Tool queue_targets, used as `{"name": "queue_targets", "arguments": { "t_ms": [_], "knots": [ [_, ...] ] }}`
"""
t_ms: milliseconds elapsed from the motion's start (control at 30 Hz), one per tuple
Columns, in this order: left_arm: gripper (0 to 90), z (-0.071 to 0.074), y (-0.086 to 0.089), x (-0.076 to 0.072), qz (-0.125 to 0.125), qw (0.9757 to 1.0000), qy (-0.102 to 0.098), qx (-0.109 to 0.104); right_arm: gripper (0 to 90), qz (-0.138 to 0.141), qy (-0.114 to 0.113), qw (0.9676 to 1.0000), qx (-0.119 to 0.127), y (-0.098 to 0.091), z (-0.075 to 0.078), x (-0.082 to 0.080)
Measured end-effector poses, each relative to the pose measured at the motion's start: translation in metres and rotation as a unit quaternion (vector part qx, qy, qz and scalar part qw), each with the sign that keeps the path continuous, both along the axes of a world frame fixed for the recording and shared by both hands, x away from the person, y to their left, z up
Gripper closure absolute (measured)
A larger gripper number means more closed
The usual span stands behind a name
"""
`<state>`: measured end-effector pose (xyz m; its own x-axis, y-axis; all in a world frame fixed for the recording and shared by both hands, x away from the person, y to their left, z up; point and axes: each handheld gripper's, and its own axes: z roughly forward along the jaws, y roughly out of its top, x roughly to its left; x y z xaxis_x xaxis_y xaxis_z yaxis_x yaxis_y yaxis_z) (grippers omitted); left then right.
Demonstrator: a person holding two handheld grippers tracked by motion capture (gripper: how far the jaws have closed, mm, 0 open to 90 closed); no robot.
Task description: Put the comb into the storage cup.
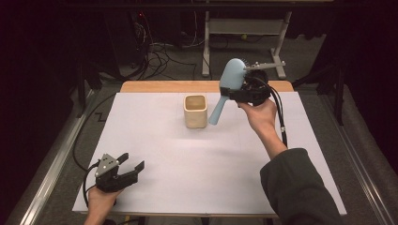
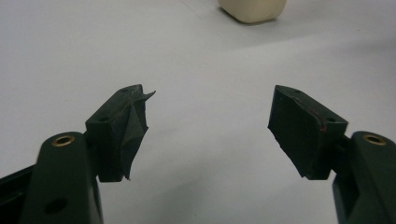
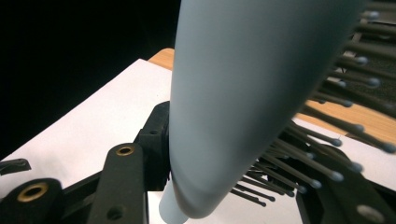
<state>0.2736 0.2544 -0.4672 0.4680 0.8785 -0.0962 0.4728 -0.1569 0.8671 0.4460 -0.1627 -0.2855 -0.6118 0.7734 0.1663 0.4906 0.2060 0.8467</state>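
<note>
A light blue hairbrush (image 1: 225,87) hangs above the table's far right, handle slanting down toward a cream square cup (image 1: 195,111). My right gripper (image 1: 239,89) is shut on the brush near where the head meets the handle. In the right gripper view the brush's pale back (image 3: 243,93) looms close, its dark bristles (image 3: 327,140) pointing right. The cup stands upright and looks empty. My left gripper (image 1: 131,165) rests low at the near left of the white table, open, with nothing between its fingers (image 2: 123,135). The cup's base (image 2: 252,9) shows far ahead of it.
A white sheet (image 1: 164,159) covers the table, with a wooden edge (image 1: 155,86) at the back. Cables (image 1: 159,56) and a desk frame (image 1: 244,28) lie on the dark floor beyond. A metal rail (image 1: 47,173) runs along the left side.
</note>
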Motion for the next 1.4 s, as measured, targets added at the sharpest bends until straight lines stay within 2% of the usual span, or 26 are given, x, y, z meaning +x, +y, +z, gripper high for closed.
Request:
{"name": "queue_targets", "arguments": {
  "t_ms": [367,500,1000,1133,1233,1400],
  "knots": [
    [28.6,0.000,0.000,0.000,-0.002,1.0000,0.002,0.000,52.2,-0.012,-0.004,0.9999,0.002,0.004,0.005,0.008],
    [28.6,0.000,0.000,0.000,-0.002,1.0000,0.002,0.000,52.2,-0.014,-0.007,0.9999,-0.004,0.007,0.006,0.010],
    [29.6,0.000,-0.001,0.000,-0.006,1.0000,0.002,-0.002,51.9,-0.019,-0.014,0.9997,-0.007,0.019,0.010,0.019],
    [30.0,0.001,0.000,-0.001,0.000,1.0000,-0.005,-0.002,51.9,-0.022,-0.019,0.9996,-0.006,0.022,0.011,0.021],
    [30.4,0.002,0.002,-0.001,0.007,0.9999,-0.005,-0.011,51.9,-0.024,-0.022,0.9994,-0.009,0.025,0.011,0.023],
    [30.4,0.002,0.001,-0.001,0.004,1.0000,-0.005,-0.007,51.9,-0.026,-0.020,0.9994,-0.011,0.031,0.012,0.027]
  ]
}}
